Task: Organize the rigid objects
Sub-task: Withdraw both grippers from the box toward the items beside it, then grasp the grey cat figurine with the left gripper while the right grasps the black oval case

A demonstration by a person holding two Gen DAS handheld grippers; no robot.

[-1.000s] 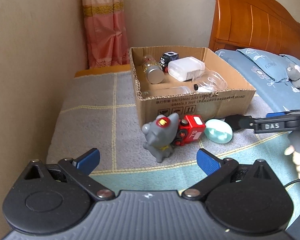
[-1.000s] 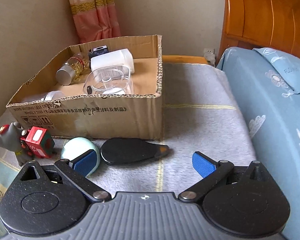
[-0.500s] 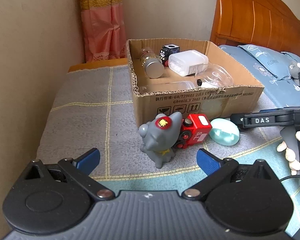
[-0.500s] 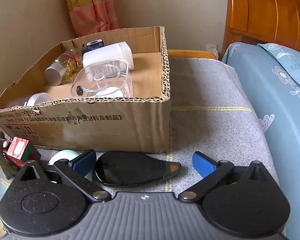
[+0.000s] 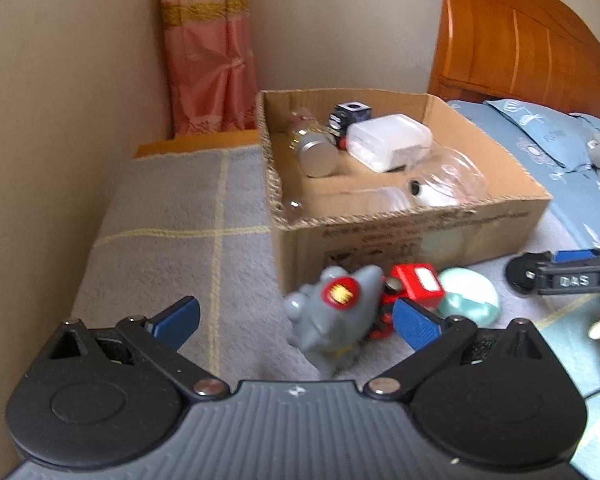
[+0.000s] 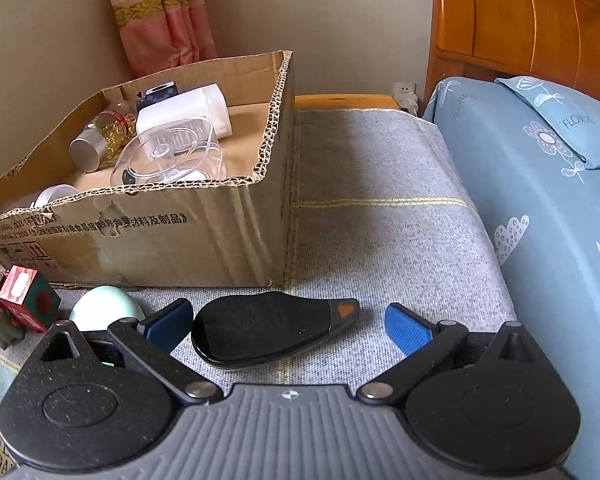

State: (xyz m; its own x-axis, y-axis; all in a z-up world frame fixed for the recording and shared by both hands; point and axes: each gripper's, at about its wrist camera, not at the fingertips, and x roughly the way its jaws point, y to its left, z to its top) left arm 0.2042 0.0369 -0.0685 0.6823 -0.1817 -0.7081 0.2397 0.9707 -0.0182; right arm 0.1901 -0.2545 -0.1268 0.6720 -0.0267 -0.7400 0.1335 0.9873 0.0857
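Right wrist view is showing the right gripper gaping wide around one black teardrop-shaped case, lying flat with its long axis crosswise and orange tip pointing right, before one cardboard box; left gripper is spread around one grey figurine

- Cardboard box sat on blanket, w/ bed to its right and curtain behind.
- In box: bottle at left, white container behind clear dish.
- Before box's front wall, left to right: toy figure, toy block, egg-shaped case, flat dark case.
- Figure touched block; block just beside egg case.
- Flat case lay betw. right gripper fingers.
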